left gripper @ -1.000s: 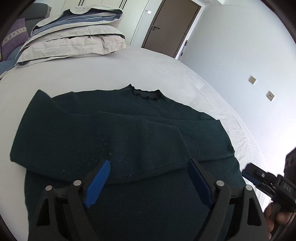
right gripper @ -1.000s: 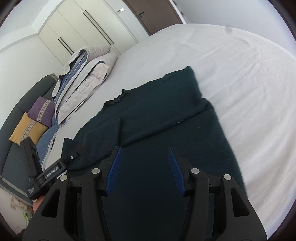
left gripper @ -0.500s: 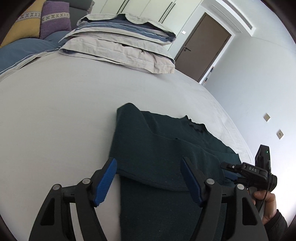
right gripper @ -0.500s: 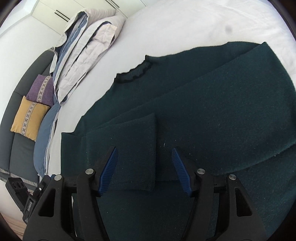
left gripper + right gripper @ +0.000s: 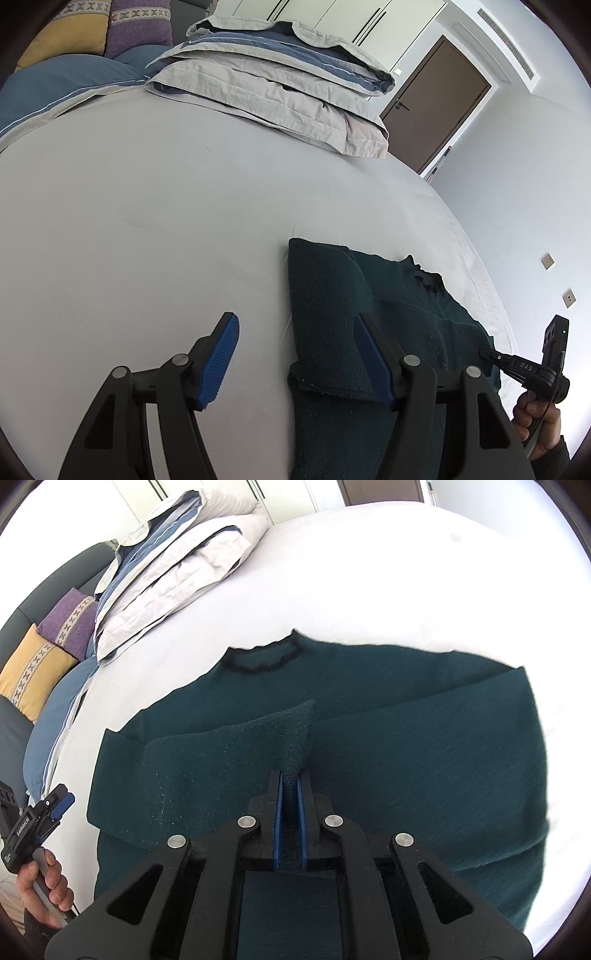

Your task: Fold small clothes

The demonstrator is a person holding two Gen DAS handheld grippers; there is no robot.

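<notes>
The dark green sweater point(image 5: 406, 746) lies flat on the white bed sheet point(image 5: 147, 240), filling the centre and lower right of the right wrist view, its neckline toward the top of the frame; in the left wrist view it occupies the lower right only. The right gripper point(image 5: 290, 775) is clamped on the cuff end of the folded-in sleeve point(image 5: 221, 753), a ridge of knit rising between its blue pads. The left gripper point(image 5: 295, 354) has just been closing but stands at a medium gap with nothing pinched; its left pad point(image 5: 218, 362) hangs over bare sheet and its right pad sits over the garment's edge at the lower centre of the frame. Risk 1: the pinch appears to take only a narrow bite of loose knit; a fast pull may let the cuff slip out, or stretch the fabric. Risk 2: the pinch may have caught the body layer beneath the sleeve; lifting would then drag the whole sweater and undo the fold already laid. Risk 3: the left gripper straddles the garment's edge; closing there may catch the sheet along with the knit. Risk 4: with one side unheld, any crosswise pull may skew the garment on the smooth sheet. The stacked bedding point(image 5: 280, 92) at the upper centre lies well apart and poses no obstruction.
</notes>
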